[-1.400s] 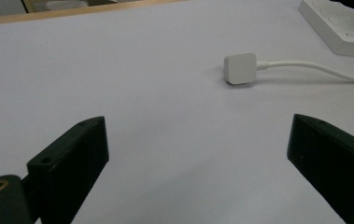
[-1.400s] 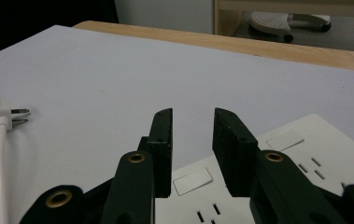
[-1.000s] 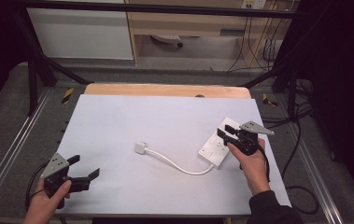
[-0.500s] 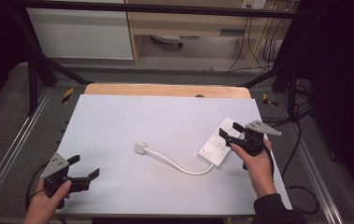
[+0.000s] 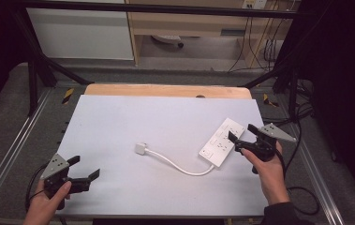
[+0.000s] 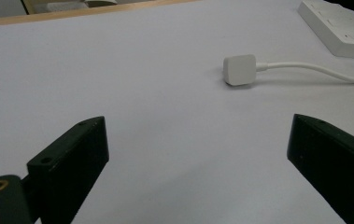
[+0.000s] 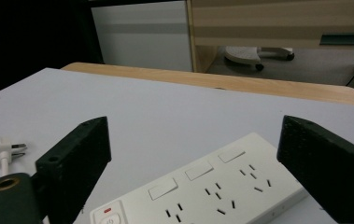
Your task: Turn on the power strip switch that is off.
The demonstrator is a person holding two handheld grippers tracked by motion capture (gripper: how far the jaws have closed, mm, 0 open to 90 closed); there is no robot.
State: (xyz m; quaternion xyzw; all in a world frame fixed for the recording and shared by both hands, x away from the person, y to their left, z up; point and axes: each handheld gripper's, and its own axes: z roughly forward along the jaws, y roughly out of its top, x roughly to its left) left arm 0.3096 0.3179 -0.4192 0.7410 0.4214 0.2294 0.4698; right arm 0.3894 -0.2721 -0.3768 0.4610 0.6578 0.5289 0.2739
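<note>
At the near left corner of the smooth, matte pale table [image 5: 119,122], the left gripper [image 5: 85,168] rests in a hand, its blocky black jaws wide apart with nothing between them. To the right, the right gripper [image 5: 241,133] has just been opening; its jaws stand apart, clear of the power strip [image 5: 222,141], a glossy white oblong bar lying just beside them. Its thin white cable [image 5: 180,166] curves left to the small squarish plug [image 5: 140,148] at mid-table. Farther off runs a pale wooden edge [image 5: 166,90].
</note>
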